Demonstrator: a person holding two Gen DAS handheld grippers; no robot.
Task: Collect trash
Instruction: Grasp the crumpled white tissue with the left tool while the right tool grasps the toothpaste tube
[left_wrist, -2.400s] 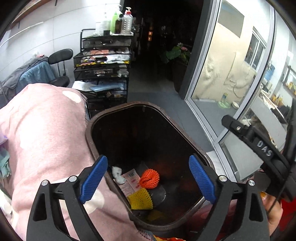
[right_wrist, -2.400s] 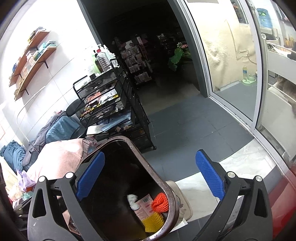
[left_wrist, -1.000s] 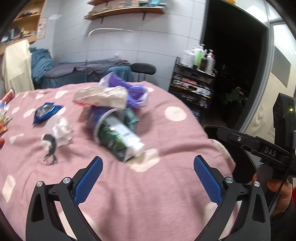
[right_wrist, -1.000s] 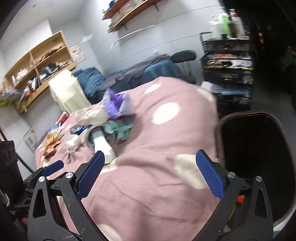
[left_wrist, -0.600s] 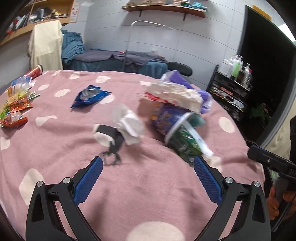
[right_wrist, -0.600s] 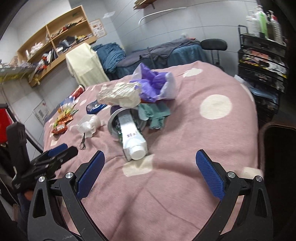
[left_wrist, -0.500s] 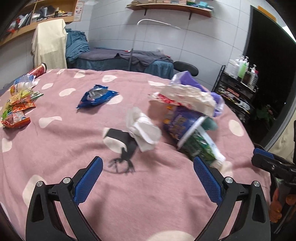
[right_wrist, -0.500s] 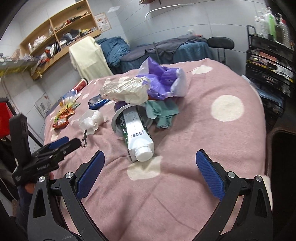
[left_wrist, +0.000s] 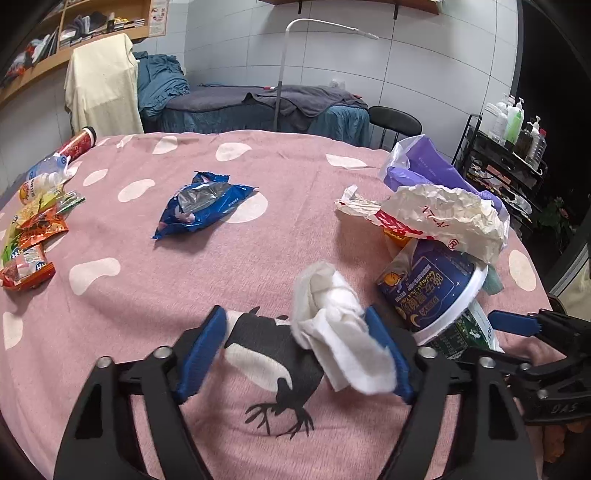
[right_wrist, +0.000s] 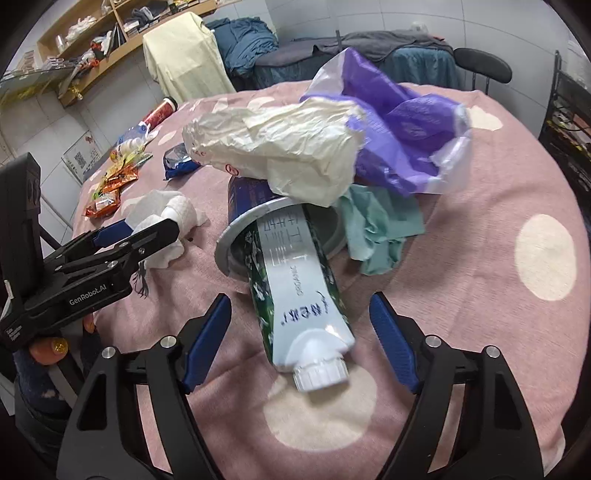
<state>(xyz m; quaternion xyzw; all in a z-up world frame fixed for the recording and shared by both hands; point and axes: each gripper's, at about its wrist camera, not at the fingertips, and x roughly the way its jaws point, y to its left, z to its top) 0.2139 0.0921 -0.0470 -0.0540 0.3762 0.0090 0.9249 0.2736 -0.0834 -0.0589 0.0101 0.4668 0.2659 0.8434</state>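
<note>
My left gripper (left_wrist: 295, 354) is open, its blue pads on either side of a crumpled white tissue (left_wrist: 340, 332) on the pink spotted tablecloth (left_wrist: 147, 288); the tissue leans on the right pad. My right gripper (right_wrist: 301, 339) is open around a green-and-white toothpaste tube (right_wrist: 295, 291) that sticks out of a tipped blue cup (right_wrist: 251, 206). The cup also shows in the left wrist view (left_wrist: 432, 288). A crumpled white paper wrapper (right_wrist: 277, 151), a purple plastic bag (right_wrist: 399, 129) and a teal cloth (right_wrist: 380, 229) lie piled behind the cup.
A blue snack packet (left_wrist: 203, 206) lies mid-table. Orange snack wrappers (left_wrist: 29, 240), a bottle (left_wrist: 40, 179) and a red can (left_wrist: 77, 146) sit at the far left edge. A black wire rack with bottles (left_wrist: 509, 147) stands to the right.
Both grippers swung from the brown trash bin to the table and closed in: the left onto the tissue, the right onto the toothpaste tube. Both jaws are narrower than before.
</note>
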